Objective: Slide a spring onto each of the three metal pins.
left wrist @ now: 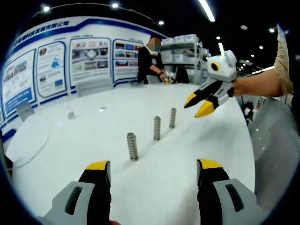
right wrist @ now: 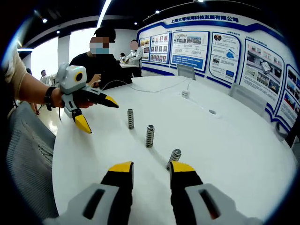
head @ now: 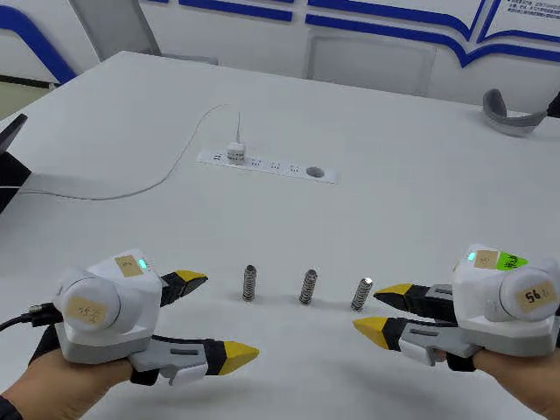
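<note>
white table, three springs all sitting on pins

white table [head: 394, 219] is carrying the whole job. left gripper [head: 228, 315] is hovering off the left end of the row, jaws standing wide, gripping nothing. right gripper [head: 367, 310] is hovering just beside the right spring [head: 361, 294], jaws parted narrower, gripping nothing. left spring [head: 249, 283] and middle spring [head: 308, 286] are standing upright in one line between the grippers, dark grey coils hiding their pins. right spring is leaning toward the right gripper, a shiny pin head [head: 367, 281] showing at its top. judging by this, all three pins are wearing springs, so the task is looking done; maybe only straightening the leaning one is remaining.
</note>
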Action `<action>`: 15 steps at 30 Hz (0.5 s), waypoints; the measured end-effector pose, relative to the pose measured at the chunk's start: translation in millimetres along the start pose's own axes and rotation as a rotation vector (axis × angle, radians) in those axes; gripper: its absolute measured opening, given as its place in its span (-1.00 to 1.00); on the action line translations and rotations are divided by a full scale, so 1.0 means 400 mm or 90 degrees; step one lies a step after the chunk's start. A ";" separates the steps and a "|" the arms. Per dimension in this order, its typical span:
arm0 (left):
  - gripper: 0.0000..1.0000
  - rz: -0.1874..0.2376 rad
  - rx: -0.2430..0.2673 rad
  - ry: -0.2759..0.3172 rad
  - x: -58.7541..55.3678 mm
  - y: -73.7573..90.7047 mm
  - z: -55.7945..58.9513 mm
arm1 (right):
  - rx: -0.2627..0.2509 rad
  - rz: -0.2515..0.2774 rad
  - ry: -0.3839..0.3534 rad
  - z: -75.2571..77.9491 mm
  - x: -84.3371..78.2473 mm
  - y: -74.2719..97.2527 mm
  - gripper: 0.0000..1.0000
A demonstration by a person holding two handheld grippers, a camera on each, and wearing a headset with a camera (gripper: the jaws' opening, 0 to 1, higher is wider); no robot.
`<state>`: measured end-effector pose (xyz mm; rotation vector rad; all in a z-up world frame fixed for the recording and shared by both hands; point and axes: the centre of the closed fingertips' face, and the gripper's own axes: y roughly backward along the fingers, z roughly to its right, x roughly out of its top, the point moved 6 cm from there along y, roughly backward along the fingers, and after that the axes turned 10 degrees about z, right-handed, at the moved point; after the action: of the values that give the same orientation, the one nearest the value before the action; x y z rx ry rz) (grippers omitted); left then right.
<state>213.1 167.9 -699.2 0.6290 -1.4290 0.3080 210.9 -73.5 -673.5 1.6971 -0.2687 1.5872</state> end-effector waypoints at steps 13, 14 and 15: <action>0.58 -0.004 0.001 0.006 -0.006 0.002 0.001 | -0.029 0.024 -0.020 0.025 -0.041 0.030 0.07; 0.59 -0.005 0.002 0.006 -0.007 0.003 0.001 | -0.030 0.027 -0.020 0.024 -0.042 0.031 0.12; 0.59 -0.005 0.002 0.006 -0.008 0.004 0.000 | -0.031 0.030 -0.020 0.024 -0.042 0.031 0.16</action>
<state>211.8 169.7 -702.1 0.6349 -1.4160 0.3061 206.8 -93.9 -683.3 1.6903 -0.3615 1.5768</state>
